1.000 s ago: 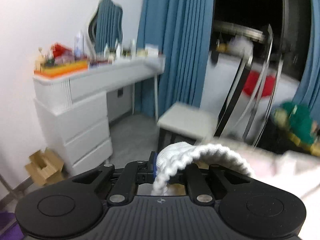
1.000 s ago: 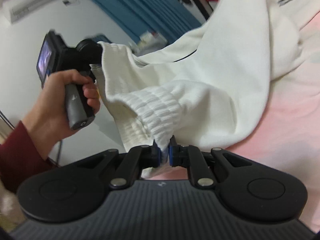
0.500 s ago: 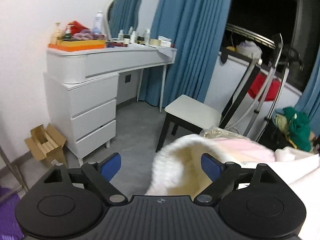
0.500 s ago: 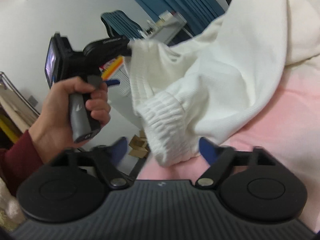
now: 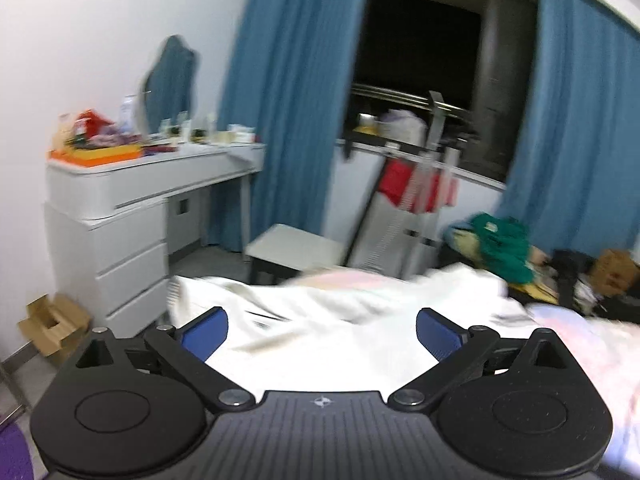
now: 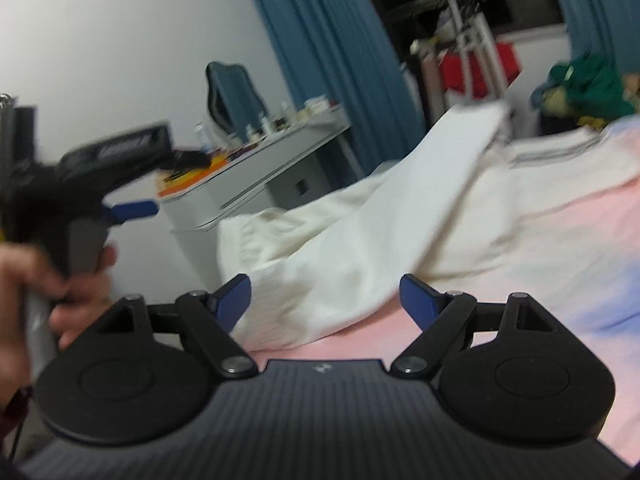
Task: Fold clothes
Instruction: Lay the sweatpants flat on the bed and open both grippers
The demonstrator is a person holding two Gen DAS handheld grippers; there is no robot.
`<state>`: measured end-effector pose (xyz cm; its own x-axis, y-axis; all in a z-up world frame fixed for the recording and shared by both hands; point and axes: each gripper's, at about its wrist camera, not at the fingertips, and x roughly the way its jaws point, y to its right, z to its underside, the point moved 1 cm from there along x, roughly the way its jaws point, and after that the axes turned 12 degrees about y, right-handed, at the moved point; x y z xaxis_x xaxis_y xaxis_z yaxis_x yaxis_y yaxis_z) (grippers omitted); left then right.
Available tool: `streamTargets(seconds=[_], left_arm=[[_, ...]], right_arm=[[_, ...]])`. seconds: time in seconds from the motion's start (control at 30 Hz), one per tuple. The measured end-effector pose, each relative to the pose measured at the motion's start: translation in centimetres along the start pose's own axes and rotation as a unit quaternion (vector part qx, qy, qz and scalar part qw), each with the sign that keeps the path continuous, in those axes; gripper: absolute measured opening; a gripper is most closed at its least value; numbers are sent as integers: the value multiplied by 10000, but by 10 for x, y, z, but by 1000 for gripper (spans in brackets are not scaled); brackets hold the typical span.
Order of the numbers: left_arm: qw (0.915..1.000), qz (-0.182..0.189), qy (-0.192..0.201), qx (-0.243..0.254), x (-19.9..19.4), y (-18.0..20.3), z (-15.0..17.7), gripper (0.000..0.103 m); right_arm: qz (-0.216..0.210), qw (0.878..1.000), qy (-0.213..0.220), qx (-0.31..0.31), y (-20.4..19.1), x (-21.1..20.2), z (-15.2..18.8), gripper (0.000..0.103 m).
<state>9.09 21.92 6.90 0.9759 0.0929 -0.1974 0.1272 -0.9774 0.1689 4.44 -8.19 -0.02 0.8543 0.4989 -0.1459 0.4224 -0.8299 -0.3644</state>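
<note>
Right gripper [image 6: 325,296] up close, its blue-padded fingers spread wide with nothing between them, and just past its tips lies the ribbed cuff end of the white garment [image 6: 400,240], draped on the pink bedspread [image 6: 520,300]. Over in the left wrist view the left gripper [image 5: 322,330] is gaping too, pads well apart and pinching nothing, hovering over a rumpled stretch of the same white cloth. In the right view that left tool sits off to the side, gripped in the person's hand [image 6: 48,280], clear of the fabric. So the garment rests loose on the bed, bunched and creased, one long sleeve or leg running away toward a striped band at the far end; it is not a neat flat fold as it lies. Whether this is a pause between folds or a drop before smoothing, the pictures don't settle. To handle it well from here, my call is that each gripper wants a firm bite on an edge or the thick ribbed hem rather than a mid-panel pinch, and the cloth pulled taut and flat before any crease is laid, since the knit looks soft and slumps easily. Farther back stands the white dresser [image 5: 120,216] with clutter on top, then blue curtains [image 5: 296,100], a drying rack [image 5: 432,184], and a green heap [image 5: 500,248].
</note>
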Motion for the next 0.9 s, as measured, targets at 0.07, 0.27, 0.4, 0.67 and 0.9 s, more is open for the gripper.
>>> streamTargets(seconds=[0.07, 0.27, 0.4, 0.67, 0.9], left_arm=[[9998, 204, 46, 68, -20, 27, 8, 101], [9961, 817, 182, 271, -78, 107, 33, 101], [9936, 985, 357, 413, -83, 141, 60, 101], [9941, 859, 168, 645, -56, 149, 102, 102], [9964, 701, -12, 486, -43, 136, 110, 102]], right_arm=[[240, 9991, 155, -311, 14, -24, -15, 83], [791, 9923, 548, -779, 64, -59, -43, 83], [1255, 9842, 699, -1037, 93, -66, -42, 83], [1523, 9837, 656, -693, 127, -71, -16, 83], [1518, 9852, 718, -345, 129, -71, -16, 83]])
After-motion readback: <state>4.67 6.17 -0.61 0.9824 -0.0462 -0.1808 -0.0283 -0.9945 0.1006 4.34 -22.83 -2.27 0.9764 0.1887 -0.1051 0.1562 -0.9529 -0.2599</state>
